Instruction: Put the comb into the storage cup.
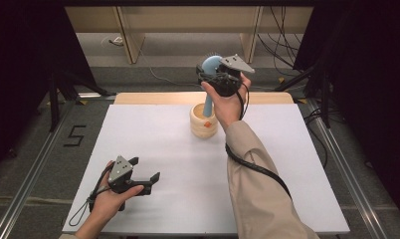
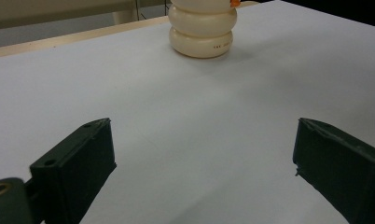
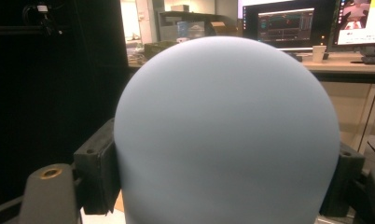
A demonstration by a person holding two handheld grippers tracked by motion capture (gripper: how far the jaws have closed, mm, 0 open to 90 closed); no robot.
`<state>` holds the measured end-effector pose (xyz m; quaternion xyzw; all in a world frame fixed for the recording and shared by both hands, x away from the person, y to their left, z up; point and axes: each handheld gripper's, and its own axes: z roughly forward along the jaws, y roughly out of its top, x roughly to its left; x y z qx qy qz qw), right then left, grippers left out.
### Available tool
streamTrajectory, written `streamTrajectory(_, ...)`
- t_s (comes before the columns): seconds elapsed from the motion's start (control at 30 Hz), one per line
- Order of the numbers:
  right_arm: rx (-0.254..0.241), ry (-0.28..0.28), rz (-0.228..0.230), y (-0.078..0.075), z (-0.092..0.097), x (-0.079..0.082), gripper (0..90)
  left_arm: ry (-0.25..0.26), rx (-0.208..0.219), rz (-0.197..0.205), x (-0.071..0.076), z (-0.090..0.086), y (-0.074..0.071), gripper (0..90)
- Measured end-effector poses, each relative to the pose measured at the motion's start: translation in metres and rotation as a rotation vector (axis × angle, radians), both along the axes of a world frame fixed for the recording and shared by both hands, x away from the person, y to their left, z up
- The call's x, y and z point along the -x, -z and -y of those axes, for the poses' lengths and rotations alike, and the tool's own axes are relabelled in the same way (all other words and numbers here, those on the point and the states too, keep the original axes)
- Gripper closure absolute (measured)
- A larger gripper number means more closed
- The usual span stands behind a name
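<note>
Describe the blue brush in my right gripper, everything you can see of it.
The brush is pale blue with a matte, plastic look: a rounded head with dark bristles on its far side and a slim handle. The right gripper clamps the head from both sides; in the right gripper view its smooth back bulges between the jaws. It stands roughly upright, handle pointing down into the cream ribbed holder at the table's far edge. Whether the handle touches the holder is unclear.

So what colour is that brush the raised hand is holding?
Pale blue; the brush shows best in the right gripper view.
</note>
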<state>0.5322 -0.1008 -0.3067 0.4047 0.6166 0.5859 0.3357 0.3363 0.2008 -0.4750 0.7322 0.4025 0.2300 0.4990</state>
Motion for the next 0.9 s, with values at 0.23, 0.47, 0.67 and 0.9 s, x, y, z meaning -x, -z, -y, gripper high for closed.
streamTrajectory(0.23,0.003,0.0,-0.005,0.005,-0.003,-0.003,21.2,0.001,0.001,-0.002,0.0,0.0,0.0,5.0)
streamTrajectory(0.47,0.007,0.003,-0.003,0.007,-0.005,-0.005,21.2,0.003,0.0,-0.004,0.0,0.0,0.001,5.0)
streamTrajectory(0.67,0.011,0.005,-0.004,0.01,-0.005,-0.005,21.2,0.002,0.001,-0.004,0.0,0.001,0.001,5.0)
streamTrajectory(0.9,0.016,0.007,-0.007,0.012,-0.005,-0.006,21.2,0.002,0.0,-0.004,0.0,0.0,0.001,5.1)
